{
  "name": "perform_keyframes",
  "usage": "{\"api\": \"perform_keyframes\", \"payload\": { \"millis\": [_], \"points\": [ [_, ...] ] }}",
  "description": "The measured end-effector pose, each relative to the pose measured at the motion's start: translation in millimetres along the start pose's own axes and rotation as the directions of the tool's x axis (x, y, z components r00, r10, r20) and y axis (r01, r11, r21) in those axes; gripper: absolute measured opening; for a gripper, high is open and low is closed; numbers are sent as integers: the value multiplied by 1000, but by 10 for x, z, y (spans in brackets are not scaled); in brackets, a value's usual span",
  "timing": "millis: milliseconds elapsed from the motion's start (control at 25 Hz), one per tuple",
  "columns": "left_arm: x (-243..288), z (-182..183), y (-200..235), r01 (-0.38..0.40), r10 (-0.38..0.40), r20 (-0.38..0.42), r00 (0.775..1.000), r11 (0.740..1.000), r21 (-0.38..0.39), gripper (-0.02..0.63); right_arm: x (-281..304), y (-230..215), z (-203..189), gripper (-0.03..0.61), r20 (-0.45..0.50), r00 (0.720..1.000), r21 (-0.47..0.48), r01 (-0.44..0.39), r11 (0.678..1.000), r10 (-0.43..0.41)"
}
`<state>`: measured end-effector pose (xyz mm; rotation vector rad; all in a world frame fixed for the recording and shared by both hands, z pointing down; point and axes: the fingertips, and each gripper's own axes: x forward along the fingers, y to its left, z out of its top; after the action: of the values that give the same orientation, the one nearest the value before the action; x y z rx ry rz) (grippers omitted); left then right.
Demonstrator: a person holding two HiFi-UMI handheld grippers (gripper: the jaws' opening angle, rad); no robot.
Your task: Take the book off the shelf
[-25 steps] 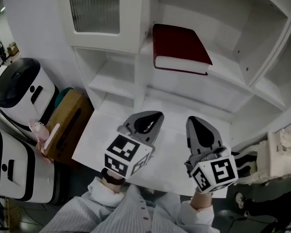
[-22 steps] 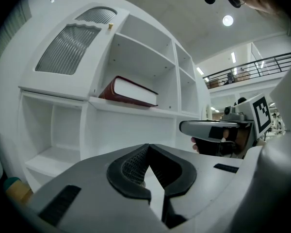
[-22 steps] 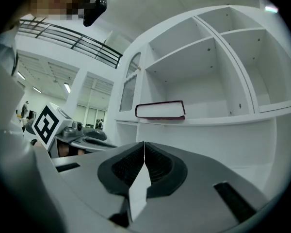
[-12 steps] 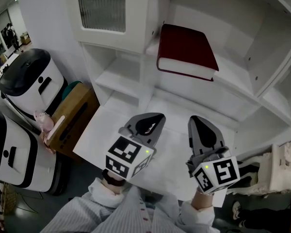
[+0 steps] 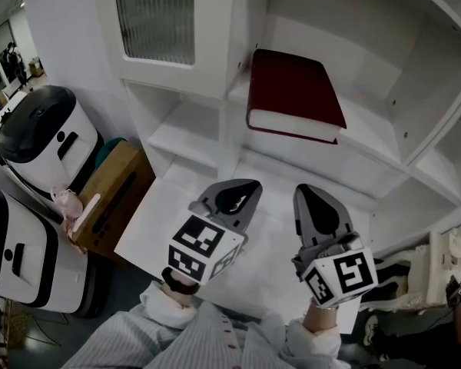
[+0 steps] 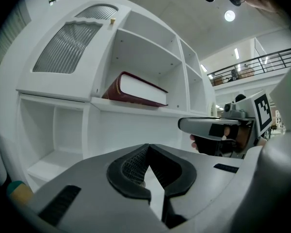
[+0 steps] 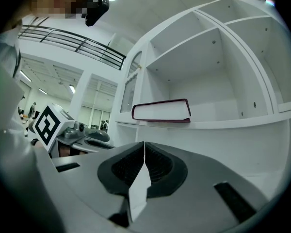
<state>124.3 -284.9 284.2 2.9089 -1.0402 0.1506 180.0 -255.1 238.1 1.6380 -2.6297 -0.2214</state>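
A dark red book (image 5: 294, 91) lies flat on a white shelf (image 5: 369, 133), page edges toward me. It also shows as the book (image 6: 136, 90) in the left gripper view and the book (image 7: 161, 111) in the right gripper view, above and beyond the jaws. My left gripper (image 5: 246, 183) and right gripper (image 5: 301, 190) hover side by side over the lower white ledge (image 5: 161, 206), below and short of the book. Both are shut with nothing between their jaws: left gripper (image 6: 147, 147), right gripper (image 7: 144, 143).
A cabinet door with ribbed glass (image 5: 155, 18) closes the compartment left of the book. Empty white compartments (image 5: 188, 125) lie below it. On the floor at left stand white and black appliances (image 5: 38, 133) and a brown box (image 5: 111, 183).
The view has shifted slightly; the book and shelf sit a little closer and higher in the head view. Both grippers stay shut, side by side.
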Motion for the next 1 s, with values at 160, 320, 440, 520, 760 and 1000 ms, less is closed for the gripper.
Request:
{"api": "perform_keyframes", "payload": {
  "millis": [160,320,440,520,760,1000],
  "points": [
    [33,6,35,2,-2,8,1000,1000,-4,9,45,-13,17,14,5,1000,-33,7,999,-6],
    [49,-6,88,-2,2,8,1000,1000,-8,9,79,-25,74,15,17,1000,-87,11,996,-9],
    [64,-8,110,3,-3,8,1000,1000,-10,9,92,-45,124,15,26,1000,-117,13,993,-10],
    [75,-15,118,8,-8,6,1000,1000,-12,9,105,-69,150,15,26,1000,-124,20,992,-17],
    [114,-73,153,31,-31,-8,999,999,-15,9,161,-106,257,15,24,999,-176,43,983,-39],
    [141,-127,192,62,-63,-19,998,998,-19,9,221,-59,418,51,19,998,-304,58,951,-55]
  ]
}}
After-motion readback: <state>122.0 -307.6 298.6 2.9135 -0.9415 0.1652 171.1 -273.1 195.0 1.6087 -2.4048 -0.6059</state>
